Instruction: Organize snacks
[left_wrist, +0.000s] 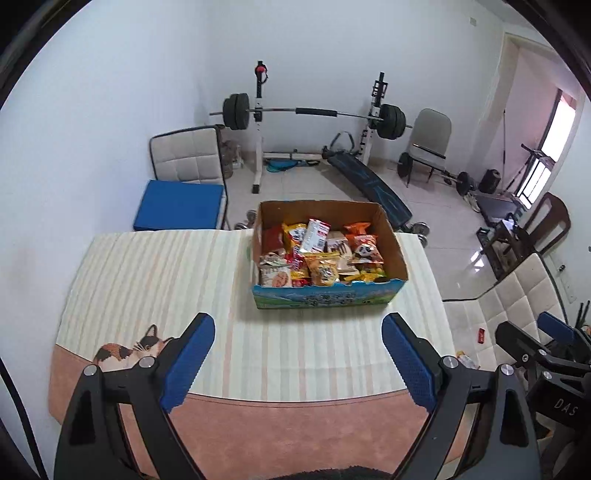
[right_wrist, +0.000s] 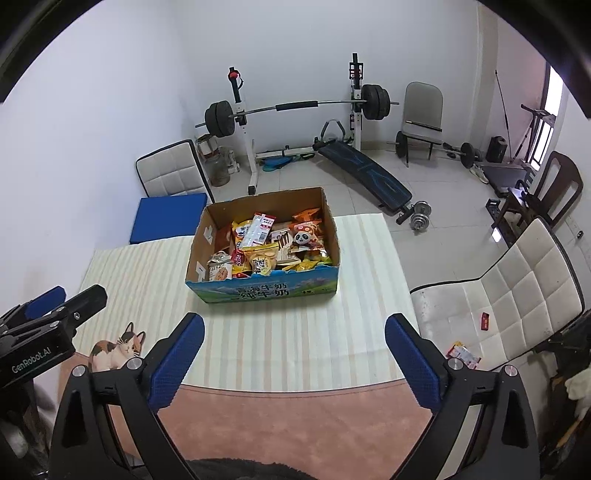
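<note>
A room with white walls and a pale tiled floor (left_wrist: 436, 229) holds a weight rack with a loaded barbell (left_wrist: 314, 112) against the far wall, a slanted exercise bench (right_wrist: 365, 175) on the floor in front of it, and a grey chair (left_wrist: 430, 142) off to the right.

Nearer, the surface (left_wrist: 155, 280) wears a cloth with pale stripes, a pink border along the near edge and a printed cat (right_wrist: 116, 349) at the left. A white quilted chair (right_wrist: 517, 295) stands just beside the surface on the right, with a small red packet (right_wrist: 484, 320) and another wrapper (right_wrist: 463, 354) lying on its seat. A second quilted chair (left_wrist: 184, 155) with a blue cushion (left_wrist: 181, 205) sits behind the far left edge.

The cardboard box (left_wrist: 328, 297) rests on the far half of the surface, towards the right, its front printed blue and green. It is filled with snacks (left_wrist: 321, 254) — yellow, orange and red bags, a panda-printed bag (right_wrist: 304, 236), a white and red packet (right_wrist: 258, 229) standing tilted on top.

The left gripper (left_wrist: 298, 339) hangs over the near part of the surface, well short of the box, jaws spread wide with nothing between them. The right gripper (right_wrist: 294, 341) is likewise wide apart and empty, beside the left one.
</note>
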